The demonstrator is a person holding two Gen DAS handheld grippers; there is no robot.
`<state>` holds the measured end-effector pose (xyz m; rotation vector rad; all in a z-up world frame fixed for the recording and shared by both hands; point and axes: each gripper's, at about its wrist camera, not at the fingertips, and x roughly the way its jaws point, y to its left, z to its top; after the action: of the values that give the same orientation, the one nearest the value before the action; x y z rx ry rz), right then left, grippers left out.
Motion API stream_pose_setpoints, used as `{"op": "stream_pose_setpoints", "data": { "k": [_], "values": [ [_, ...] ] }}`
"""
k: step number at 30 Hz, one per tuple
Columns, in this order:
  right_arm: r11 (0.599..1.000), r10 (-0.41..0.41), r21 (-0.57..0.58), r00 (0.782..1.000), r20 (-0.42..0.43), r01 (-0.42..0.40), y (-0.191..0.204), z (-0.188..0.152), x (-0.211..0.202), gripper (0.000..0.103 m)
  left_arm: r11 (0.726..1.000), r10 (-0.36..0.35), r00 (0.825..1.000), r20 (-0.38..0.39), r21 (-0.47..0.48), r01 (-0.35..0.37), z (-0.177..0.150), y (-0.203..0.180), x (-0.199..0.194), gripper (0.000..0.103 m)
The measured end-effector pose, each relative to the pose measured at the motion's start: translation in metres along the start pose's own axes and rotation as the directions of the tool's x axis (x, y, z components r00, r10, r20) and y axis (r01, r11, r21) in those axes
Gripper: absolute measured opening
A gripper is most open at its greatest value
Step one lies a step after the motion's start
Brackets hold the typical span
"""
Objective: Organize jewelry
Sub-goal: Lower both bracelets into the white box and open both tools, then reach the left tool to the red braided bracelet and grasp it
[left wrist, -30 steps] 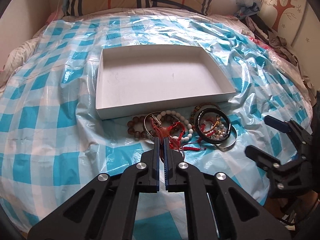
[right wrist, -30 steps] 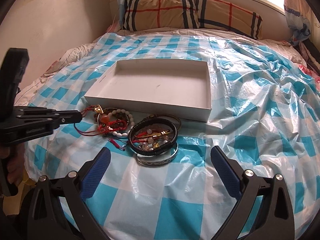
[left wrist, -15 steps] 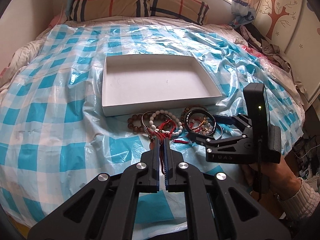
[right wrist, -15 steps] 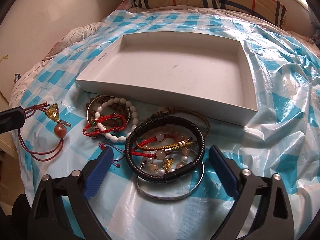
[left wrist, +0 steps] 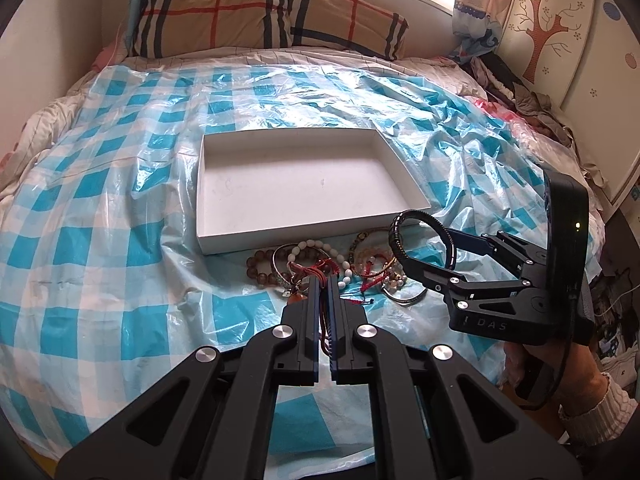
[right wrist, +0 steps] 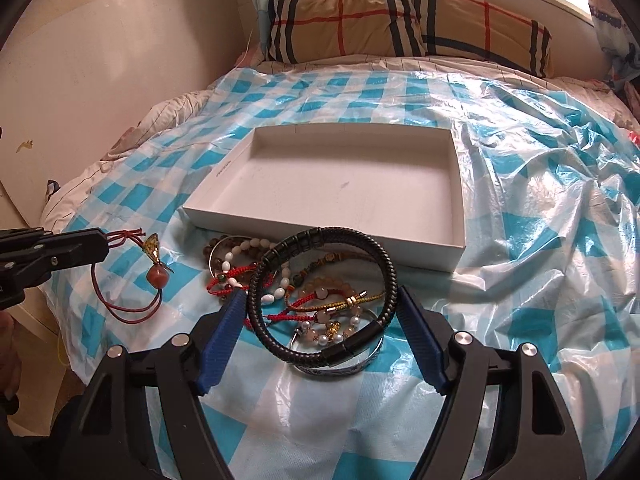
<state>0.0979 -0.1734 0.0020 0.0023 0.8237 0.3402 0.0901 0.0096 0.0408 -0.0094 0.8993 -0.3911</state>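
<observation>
Item — black braided bracelet [right wrist: 320, 296]: we hold it lifted across our right gripper [right wrist: 320, 324], pads pressing both sides, white box [right wrist: 456, 240] straight ahead; left gripper [left wrist: 323, 284] clamps a red cord pendant [right wrist: 154, 264].

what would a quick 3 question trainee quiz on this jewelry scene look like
1. True or false: the white box already holds a bracelet.
2. Which gripper holds the red cord pendant? A) left B) right
3. What is the right gripper clamped on?

Key:
1. False; it is empty.
2. A; the left gripper is shut on its cord.
3. The black braided bracelet, lifted clear of the jewelry pile.
</observation>
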Motion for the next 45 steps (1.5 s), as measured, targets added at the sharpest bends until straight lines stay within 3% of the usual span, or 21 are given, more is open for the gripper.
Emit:
{"op": "stream_pose_setpoints", "data": {
  "k": [10, 18, 22, 25, 27, 31, 39, 45],
  "values": [
    [0.999, -0.014, -0.032, 0.999, 0.046, 0.016, -0.005, 0.029, 0.014, 0.073, 0.999, -0.025, 0.997, 0.074, 0.028, 0.023, 0.051, -0.01, 0.019, 0.003],
    [0.998, -0.029, -0.044, 0.996, 0.089, 0.033, -0.014, 0.062, 0.046, 0.073, 0.999, -0.042, 0.992, 0.12, 0.023, 0.039, 0.092, -0.004, 0.059, 0.004],
    [0.997, -0.054, -0.059, 0.997, 0.058, 0.057, -0.018, 0.071, 0.075, 0.077, 0.999, 0.046, 0.998, 0.041, -0.002, -0.046, 0.101, 0.009, 0.1, 0.007],
    [0.997, -0.054, -0.054, 0.997, 0.057, 0.058, -0.02, 0.067, 0.074, 0.077, 0.995, 0.087, 0.996, 0.016, -0.04, -0.086, 0.094, 0.024, 0.106, 0.009],
    [0.997, -0.057, -0.053, 0.996, 0.068, 0.061, -0.019, 0.061, 0.064, 0.078, 0.992, 0.113, 0.993, 0.017, -0.05, -0.112, 0.086, 0.028, 0.1, 0.018],
    [0.998, -0.052, -0.035, 0.997, 0.064, 0.054, -0.019, 0.047, 0.041, 0.079, 0.99, 0.134, 0.991, 0.004, -0.052, -0.133, 0.067, 0.032, 0.088, 0.024],
    [0.999, -0.036, -0.006, 0.997, 0.066, 0.036, -0.008, 0.015, -0.016, 0.082, 0.979, 0.205, 0.979, 0.011, 0.004, -0.205, 0.027, 0.005, 0.043, 0.053],
    [0.999, -0.041, 0.005, 0.994, 0.099, 0.041, 0.007, -0.005, -0.067, 0.086, 0.97, 0.241, 0.97, 0.035, 0.019, -0.242, 0.001, -0.014, -0.002, 0.064]
  ]
}}
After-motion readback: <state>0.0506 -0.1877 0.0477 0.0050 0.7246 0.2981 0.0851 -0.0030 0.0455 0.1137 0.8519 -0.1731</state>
